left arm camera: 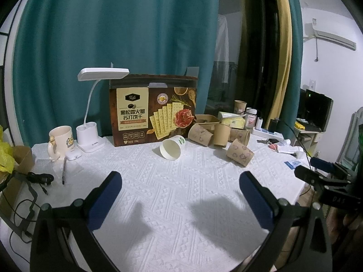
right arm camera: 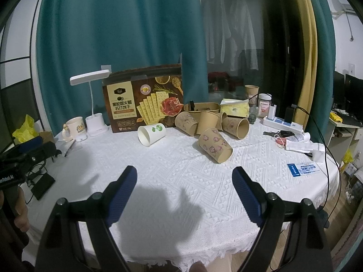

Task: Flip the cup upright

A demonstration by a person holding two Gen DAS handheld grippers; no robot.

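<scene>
Several paper cups lie tipped on the white tablecloth (right arm camera: 181,158), and I can't say for certain which one the task means. My best guess is the nearest brown flowered cup (right arm camera: 215,145), since it sits apart from the cluster behind it. It is on its side, long axis running from far-left to near-right in the right wrist view, open mouth turned toward me and to the right, base pointing back toward the other brown cups (right arm camera: 211,120). A white cup with green print (right arm camera: 150,134) lies further left, also on its side, mouth facing near-left, just in front of the cracker box (right arm camera: 143,104).

From my right gripper (right arm camera: 185,181) the flowered cup is ahead and a little right of centre, well apart from the blue pads. From my left gripper (left arm camera: 181,183) the same cup (left arm camera: 239,154) is ahead and well off to the right, while the white cup (left arm camera: 171,147) is almost dead ahead. So I judge the right hand nearer the flowered cup and the left hand nearer the white one.

Both sets of jaws stand spread wide with nothing between them, hovering over bare cloth. For the flowered cup I would want the pads across its wall, square to that slanted axis.
</scene>
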